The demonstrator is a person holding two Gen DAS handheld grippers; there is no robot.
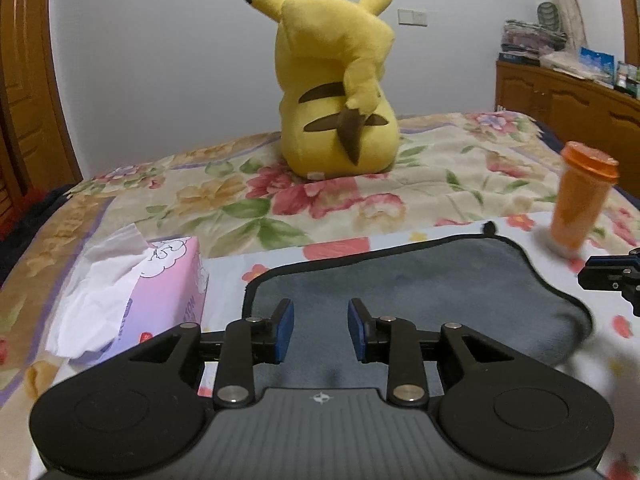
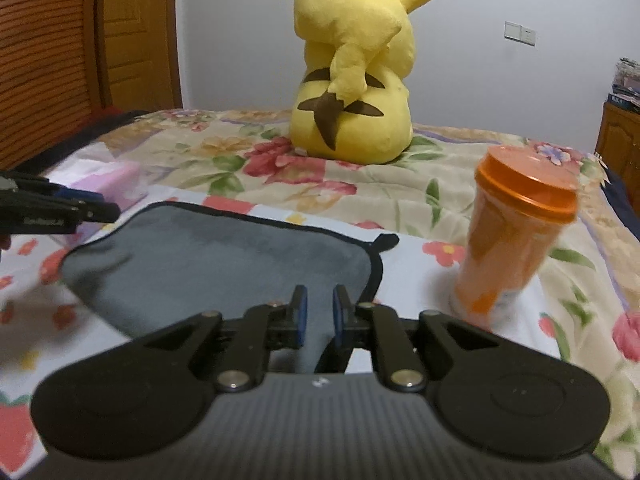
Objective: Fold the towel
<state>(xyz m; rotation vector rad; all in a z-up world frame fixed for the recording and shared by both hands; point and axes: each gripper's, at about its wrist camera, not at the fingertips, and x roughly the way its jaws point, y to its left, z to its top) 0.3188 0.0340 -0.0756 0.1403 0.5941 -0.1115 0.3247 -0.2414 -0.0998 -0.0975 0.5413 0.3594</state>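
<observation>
A grey towel [image 1: 420,292] with a dark hem lies flat on the flowered bedspread; it also shows in the right wrist view [image 2: 224,264]. My left gripper [image 1: 320,328] hovers over the towel's near left part, jaws open and empty. My right gripper [image 2: 318,314] hovers over the towel's near right part, jaws a small gap apart with nothing between them. The right gripper shows at the right edge of the left wrist view [image 1: 612,276]. The left gripper shows at the left edge of the right wrist view [image 2: 60,208].
A yellow Pikachu plush [image 1: 336,92] sits behind the towel. A pink tissue box [image 1: 132,300] lies left of the towel. An orange lidded cup [image 2: 516,232] stands to the towel's right. A wooden cabinet [image 1: 568,100] stands at far right.
</observation>
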